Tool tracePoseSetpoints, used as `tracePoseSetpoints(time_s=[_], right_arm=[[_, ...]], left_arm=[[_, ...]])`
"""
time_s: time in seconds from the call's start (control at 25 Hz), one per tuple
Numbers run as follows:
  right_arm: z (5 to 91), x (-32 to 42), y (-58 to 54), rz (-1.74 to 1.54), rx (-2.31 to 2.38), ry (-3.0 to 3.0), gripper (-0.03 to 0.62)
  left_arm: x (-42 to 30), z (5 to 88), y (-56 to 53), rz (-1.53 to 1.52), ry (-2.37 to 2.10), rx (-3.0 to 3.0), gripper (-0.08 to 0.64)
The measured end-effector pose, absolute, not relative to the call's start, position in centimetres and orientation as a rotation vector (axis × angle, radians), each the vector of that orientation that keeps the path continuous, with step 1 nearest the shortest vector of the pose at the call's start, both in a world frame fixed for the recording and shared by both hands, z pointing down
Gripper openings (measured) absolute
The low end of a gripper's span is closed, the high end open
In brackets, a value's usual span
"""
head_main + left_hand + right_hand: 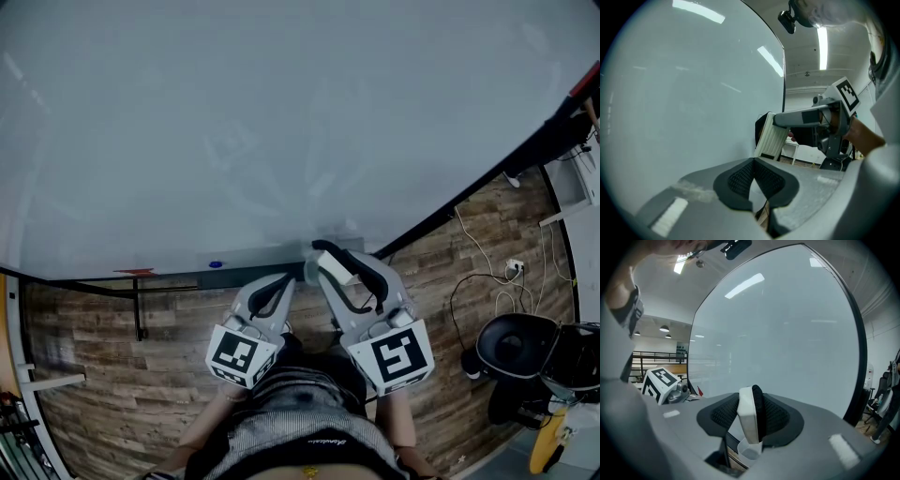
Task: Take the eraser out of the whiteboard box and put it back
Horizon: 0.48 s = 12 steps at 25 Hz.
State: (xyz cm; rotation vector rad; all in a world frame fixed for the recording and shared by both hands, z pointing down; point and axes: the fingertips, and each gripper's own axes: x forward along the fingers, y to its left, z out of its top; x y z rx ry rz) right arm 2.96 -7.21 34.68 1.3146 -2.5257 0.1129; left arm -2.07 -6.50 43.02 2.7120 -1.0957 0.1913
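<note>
- Right gripper (330, 262) pinches the white-and-black eraser (746, 420) upright, directly over the clear box (750, 452) by the whiteboard (281, 122).
- Left gripper (277, 286) hangs alongside, jaws pressed together, empty.

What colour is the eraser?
The eraser is white with a black side; right gripper view shows it best.

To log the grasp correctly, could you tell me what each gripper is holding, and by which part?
The right gripper clamps the eraser between its jaws, across white back and black felt; the left gripper holds nothing.
</note>
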Motion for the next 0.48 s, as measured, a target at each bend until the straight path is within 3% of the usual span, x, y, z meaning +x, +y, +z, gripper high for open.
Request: tracePoseSetpoints(time_s=[0.48], right_arm=[[38.8, 3.2, -8.3, 0.174, 1.285, -2.482, 0.161]], left_arm=[[-2.1, 43.2, -6.6, 0.175, -1.072, 2.693, 0.0]])
